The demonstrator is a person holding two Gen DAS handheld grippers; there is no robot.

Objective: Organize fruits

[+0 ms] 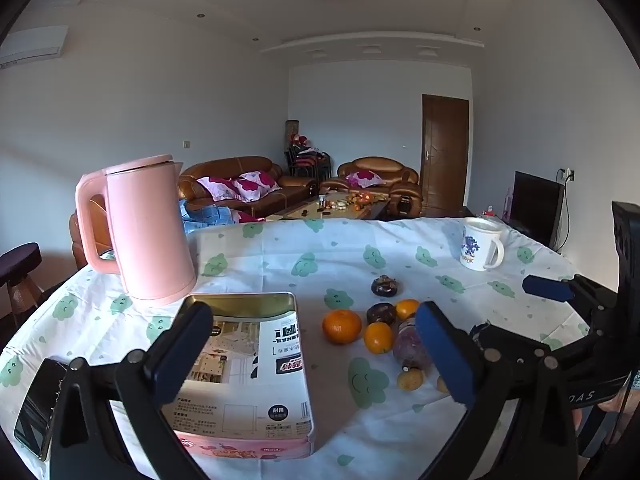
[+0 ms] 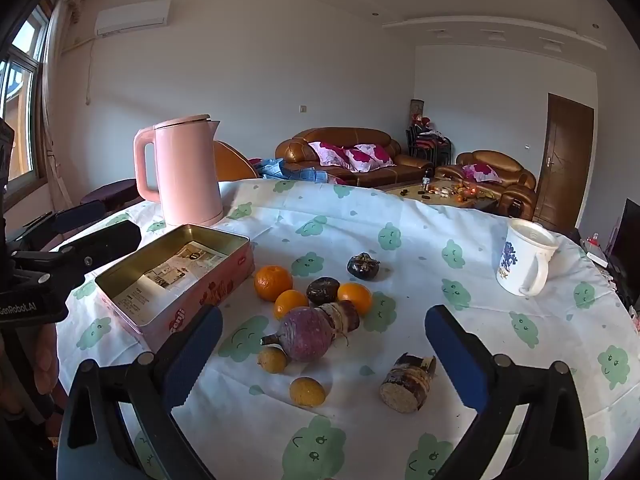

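Observation:
Both grippers hover open over a table with a cloud-print cloth, nothing between their fingers. My left gripper [image 1: 313, 312] is above an open pink tin box [image 1: 248, 446] with a leaflet inside. Right of the box lie three oranges [image 1: 342, 326], two dark mangosteens [image 1: 383, 285], a purple root [image 1: 410, 342] and two small yellow fruits [image 1: 410, 379]. My right gripper [image 2: 324, 316] faces the same cluster: oranges [image 2: 273, 282], mangosteens [image 2: 363, 266], the purple root [image 2: 308, 334], yellow fruits [image 2: 307, 391] and a cut brown stalk piece [image 2: 408, 382]. The tin box [image 2: 200, 300] lies to its left.
A pink kettle [image 1: 148, 232] [image 2: 188, 172] stands behind the box. A white mug [image 1: 480, 248] [image 2: 524, 258] sits at the far right. A phone [image 1: 36, 408] lies by the table's left edge. A sofa set and a low table fill the room beyond.

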